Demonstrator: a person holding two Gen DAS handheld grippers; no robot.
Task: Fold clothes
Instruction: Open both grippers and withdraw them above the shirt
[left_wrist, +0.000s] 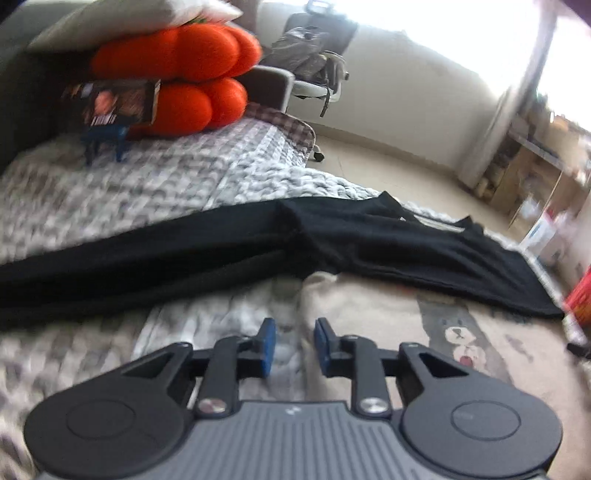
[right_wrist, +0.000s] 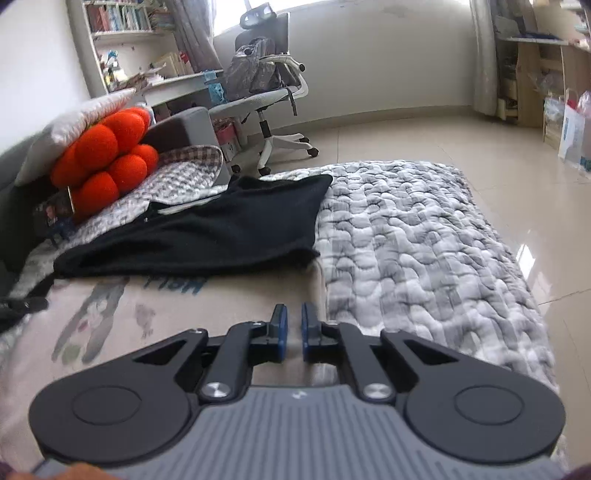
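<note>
The left hand-held gripper (left_wrist: 294, 345) hangs over the beige printed garment's (left_wrist: 388, 306) left edge, jaws slightly apart and empty; black clothes (left_wrist: 332, 240) lie just beyond. The right hand-held gripper (right_wrist: 294, 330) sits nearly together at the garment's right edge, whether pinching cloth is unclear.

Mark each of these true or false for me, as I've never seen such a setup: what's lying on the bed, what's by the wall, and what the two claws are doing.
1. A black garment lies on the grey quilt. True.
2. The right claw grips the black garment. False: nothing shows between its jaws, and the garment lies farther off.
3. An orange cushion sits under a white pillow. True.
4. The office chair is empty. False: a grey backpack rests on it.
5. The left claw hangs over a beige cloth with a bear print. True.
</note>
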